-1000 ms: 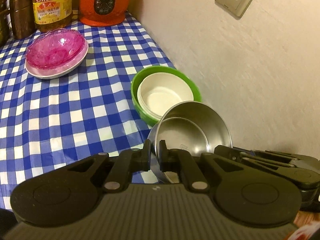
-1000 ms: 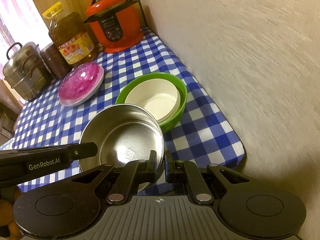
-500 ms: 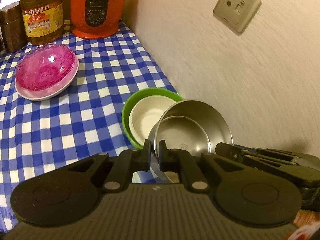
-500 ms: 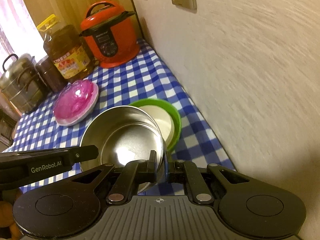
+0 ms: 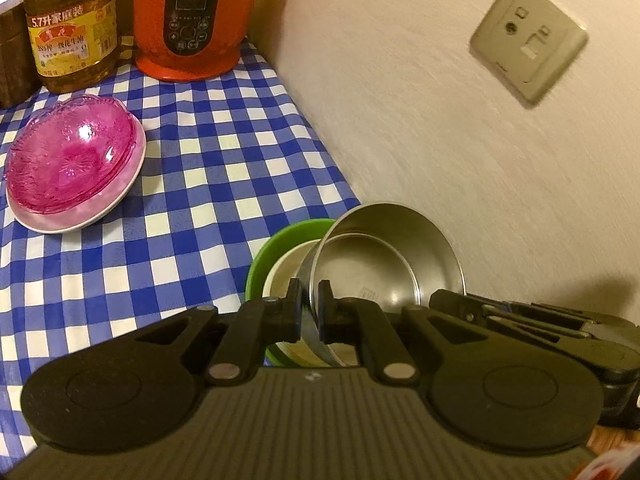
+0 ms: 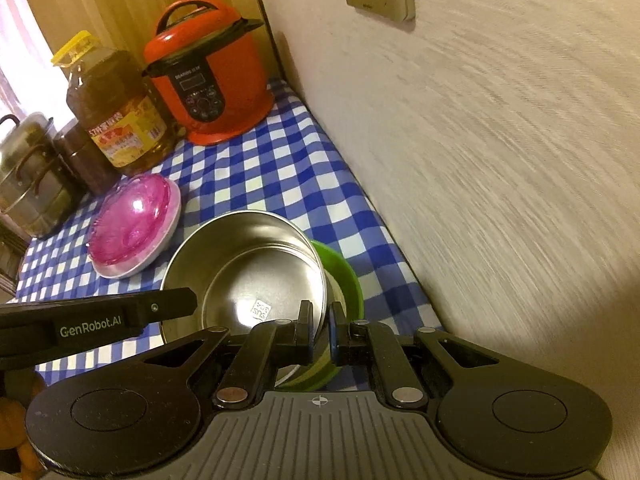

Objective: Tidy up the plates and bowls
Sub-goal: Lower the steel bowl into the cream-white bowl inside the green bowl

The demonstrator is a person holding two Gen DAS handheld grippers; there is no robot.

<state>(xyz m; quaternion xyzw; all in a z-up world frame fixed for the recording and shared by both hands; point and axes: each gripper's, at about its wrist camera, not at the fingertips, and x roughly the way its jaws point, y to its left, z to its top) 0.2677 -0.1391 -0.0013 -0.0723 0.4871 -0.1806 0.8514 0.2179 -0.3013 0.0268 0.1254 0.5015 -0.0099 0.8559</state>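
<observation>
Steel bowl (image 5: 384,268), its rim being pinched by both the left tool (image 5: 309,312) and right tool (image 6: 320,330), is hanging directly over the green bowl (image 6: 348,280) at lower centre.

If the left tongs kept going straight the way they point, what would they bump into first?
Probably the cream bowl nested in the green bowl. The left tongs already pinch the steel bowl's rim, so it would likely touch first; depth is unclear.

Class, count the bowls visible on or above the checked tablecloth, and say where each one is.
4. The steel bowl is held by both grippers over the green bowl; the white bowl nests inside the green one; the pink bowl sits on a plate. More may be nested unseen.
</observation>
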